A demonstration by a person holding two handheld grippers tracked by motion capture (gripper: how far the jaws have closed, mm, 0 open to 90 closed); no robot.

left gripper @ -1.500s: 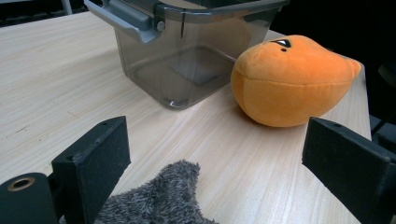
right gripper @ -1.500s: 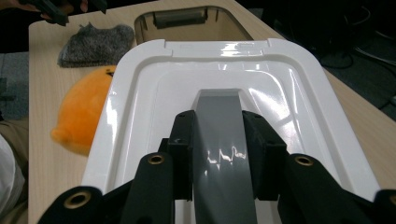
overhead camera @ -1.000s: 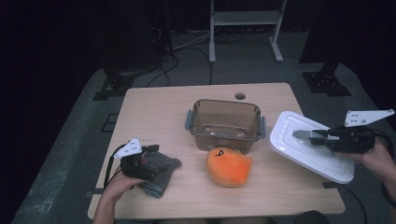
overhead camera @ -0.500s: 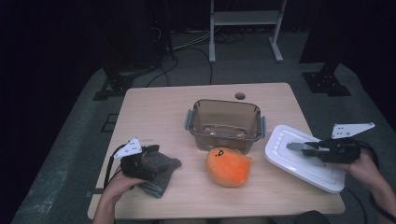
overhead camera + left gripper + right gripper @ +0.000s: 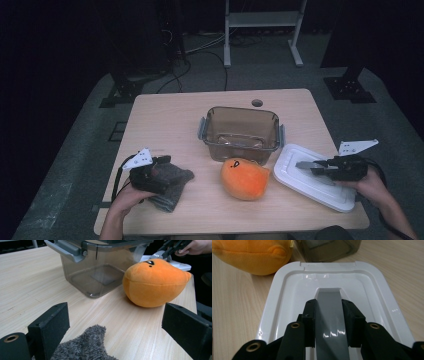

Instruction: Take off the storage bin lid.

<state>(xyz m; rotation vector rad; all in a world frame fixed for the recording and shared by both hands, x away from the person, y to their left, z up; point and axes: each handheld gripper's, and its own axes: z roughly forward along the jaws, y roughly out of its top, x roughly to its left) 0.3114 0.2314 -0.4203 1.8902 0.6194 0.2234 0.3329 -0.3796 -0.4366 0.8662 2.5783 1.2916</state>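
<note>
On a pale wooden bench (image 5: 165, 120), two hand-held tools work either side of one clear plastic container (image 5: 241, 132). Left of the container, the left tool (image 5: 167, 172) rests over a single grey fuzzy cloth (image 5: 172, 187), its jaws spread wide and released; in the left gripper view the cloth's tip (image 5: 86, 346) lies between them, touching neither pad. In front of the container, just beside its near wall, sits one orange plush toy (image 5: 245, 177). Right of the container, the one white lid (image 5: 312, 175) lies on the bench, its near corner close to the toy. The right tool (image 5: 307, 166) is clenched on the lid's grey handle (image 5: 330, 315), one pad pressed to each side, the lid stretching away beyond the jaws toward the container.
</note>
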